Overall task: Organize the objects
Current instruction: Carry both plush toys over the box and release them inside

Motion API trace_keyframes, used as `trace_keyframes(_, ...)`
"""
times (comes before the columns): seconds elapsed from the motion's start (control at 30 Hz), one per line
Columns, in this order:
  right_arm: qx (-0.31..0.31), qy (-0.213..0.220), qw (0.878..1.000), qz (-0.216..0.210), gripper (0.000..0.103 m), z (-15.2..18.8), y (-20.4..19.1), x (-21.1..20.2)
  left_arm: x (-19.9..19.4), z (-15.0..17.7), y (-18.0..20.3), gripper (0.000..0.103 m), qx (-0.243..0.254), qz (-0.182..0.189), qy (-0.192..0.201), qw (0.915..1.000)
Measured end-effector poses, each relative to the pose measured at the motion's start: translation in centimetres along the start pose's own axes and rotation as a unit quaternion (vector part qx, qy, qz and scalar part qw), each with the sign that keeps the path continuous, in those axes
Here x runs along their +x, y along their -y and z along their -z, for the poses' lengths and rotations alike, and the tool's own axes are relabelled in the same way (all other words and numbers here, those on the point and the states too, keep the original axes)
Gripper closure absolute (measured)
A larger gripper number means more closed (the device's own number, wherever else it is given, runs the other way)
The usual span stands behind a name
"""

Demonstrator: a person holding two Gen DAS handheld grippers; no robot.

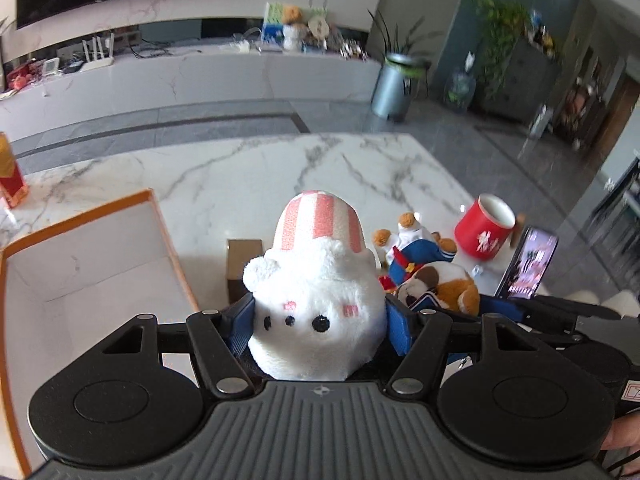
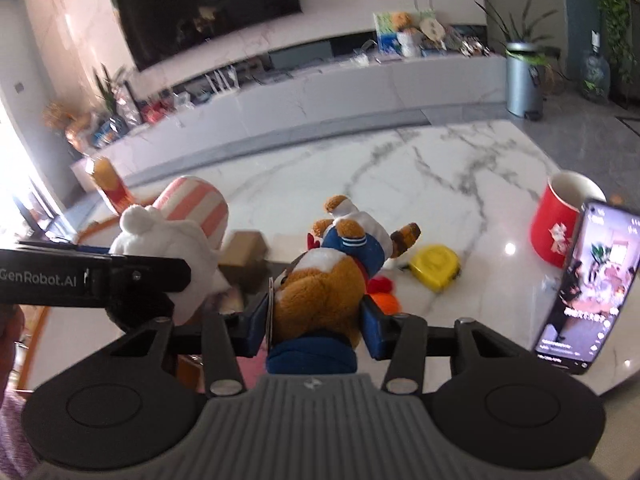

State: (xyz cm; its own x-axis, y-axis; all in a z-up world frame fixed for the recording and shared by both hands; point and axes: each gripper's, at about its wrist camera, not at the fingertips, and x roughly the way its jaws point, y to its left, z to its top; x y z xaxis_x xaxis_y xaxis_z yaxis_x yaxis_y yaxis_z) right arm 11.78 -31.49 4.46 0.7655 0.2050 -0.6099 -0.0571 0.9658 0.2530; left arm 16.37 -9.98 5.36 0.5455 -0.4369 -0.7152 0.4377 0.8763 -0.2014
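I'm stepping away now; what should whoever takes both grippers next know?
Left gripper: shut on the white plush, lifted off the table.
Right gripper: shut on the brown plush, also lifted.
Open orange-rimmed box sits to the left; what shows of its inside is bare.
Still on the table: red mug, yellow tape measure, phone, small cardboard box.
Done: both plushes picked up. Left: likely place them in the box, then sort the rest.

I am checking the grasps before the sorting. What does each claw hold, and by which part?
The left claw holds the white plush bear by the sides of its head. The right claw holds the brown plush dog by the sides of its head.
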Motion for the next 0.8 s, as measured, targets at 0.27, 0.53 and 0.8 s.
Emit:
trace_keyframes(0.27,-0.073,0.02,0.991,-0.113,0.053,-1.3,-8.6,-1.9,-5.8,1.8,-6.5,0.027,-0.095,-0.029,0.038,0.9943)
trace_keyframes(0.53,-0.183,-0.042,0.971,-0.151,0.053,0.2,-16.4,1.4,-5.2,4.6,-12.0,0.027,-0.181,-0.038,0.015,0.9826)
trace_keyframes(0.8,-0.282,-0.114,0.945,-0.116,0.053,2.3,-18.7,5.2,-1.0,5.4,-13.2,0.027,-0.198,-0.038,-0.036,0.9787)
